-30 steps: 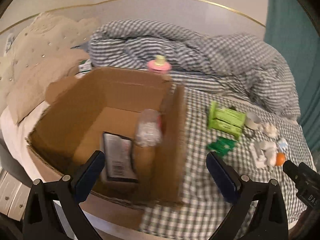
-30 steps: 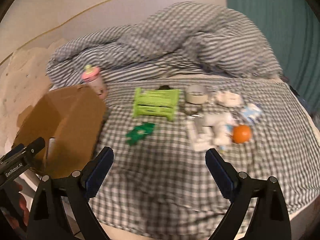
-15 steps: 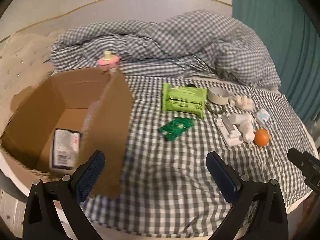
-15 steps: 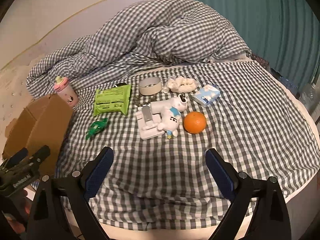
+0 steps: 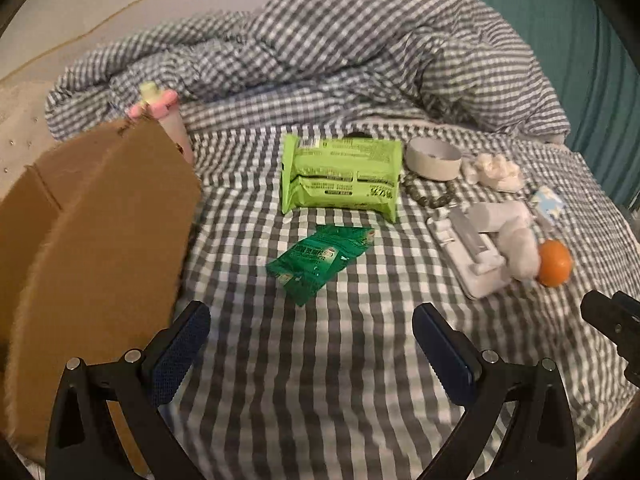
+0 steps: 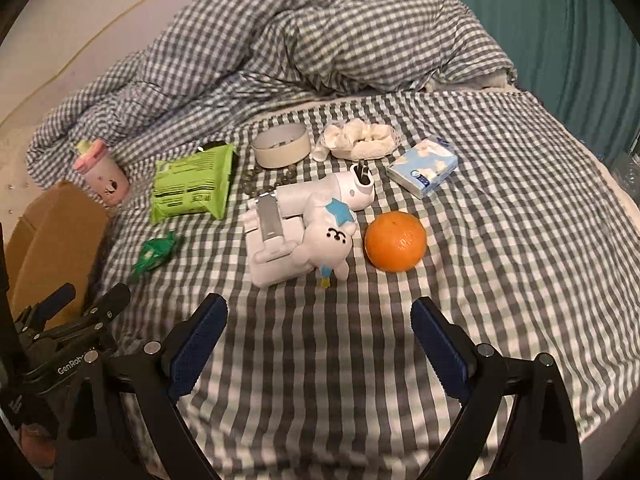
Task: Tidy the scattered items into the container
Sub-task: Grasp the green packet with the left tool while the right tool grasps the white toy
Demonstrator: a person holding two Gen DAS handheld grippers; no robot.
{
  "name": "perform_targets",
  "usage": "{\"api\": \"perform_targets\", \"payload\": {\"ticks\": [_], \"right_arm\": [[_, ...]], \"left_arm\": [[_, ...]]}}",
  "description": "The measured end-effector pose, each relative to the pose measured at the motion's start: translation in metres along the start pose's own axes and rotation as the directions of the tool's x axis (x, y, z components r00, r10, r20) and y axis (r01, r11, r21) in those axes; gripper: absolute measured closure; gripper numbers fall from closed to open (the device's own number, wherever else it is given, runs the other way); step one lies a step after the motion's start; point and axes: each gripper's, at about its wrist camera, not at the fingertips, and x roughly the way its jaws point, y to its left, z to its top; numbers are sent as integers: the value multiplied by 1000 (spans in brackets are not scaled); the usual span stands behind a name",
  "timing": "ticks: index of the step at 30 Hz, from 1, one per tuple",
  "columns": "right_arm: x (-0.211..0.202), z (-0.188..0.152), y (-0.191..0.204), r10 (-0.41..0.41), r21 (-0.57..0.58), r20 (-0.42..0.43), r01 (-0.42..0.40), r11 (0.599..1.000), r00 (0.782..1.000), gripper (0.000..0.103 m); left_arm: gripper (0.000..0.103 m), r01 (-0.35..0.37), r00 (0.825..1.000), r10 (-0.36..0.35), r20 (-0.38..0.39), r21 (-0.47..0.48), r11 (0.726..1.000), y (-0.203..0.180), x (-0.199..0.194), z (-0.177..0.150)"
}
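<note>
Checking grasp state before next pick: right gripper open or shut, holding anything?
Open and empty. The right gripper has its blue pads wide apart over bare checked sheet, short of the orange.

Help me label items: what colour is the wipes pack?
Bright lime green with dark print; the wipes pack shows best in the left wrist view.

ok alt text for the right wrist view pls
An open right gripper hovers over a gingham bed strewn with an orange, white plush toy, tissue pack, green wipes pack and tape roll; a cardboard box sits far left.
</note>
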Motion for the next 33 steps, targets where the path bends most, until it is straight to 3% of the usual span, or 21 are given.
{"api": "perform_targets", "payload": {"ticks": [14,18,19,22,23,26,31,33], "right_arm": [[73,34,6,-49,-3,-76,49,999,996,10],[78,37,13,-94,-37,-71,91,995,993,10],[78,36,15,-102,-43,-72,99,994,992,10],[79,35,18,-94,-46,-76,90,995,993,10],[79,35,18,-92,-45,-77,89,995,993,10],[79,34,19,-90,-43,-78,86,995,993,10],[90,37,31,-94,-71,-85,88,994,992,10],[106,41,33,-102,-77,-115,94,993,988,17]], "left_arm": [[0,-57,989,54,-137,-19,998,9,100,24],[0,-46,995,44,-95,-20,999,9,97,22],[5,-50,995,49,-88,-13,999,7,95,22],[45,-18,997,18,-78,0,1000,6,88,24],[49,-19,997,19,-75,0,1000,6,85,26],[55,-5,998,5,-70,-4,1000,7,73,26],[55,22,998,-23,-57,-14,1000,12,55,25],[66,22,998,-23,-58,-13,1000,16,50,24]]}}
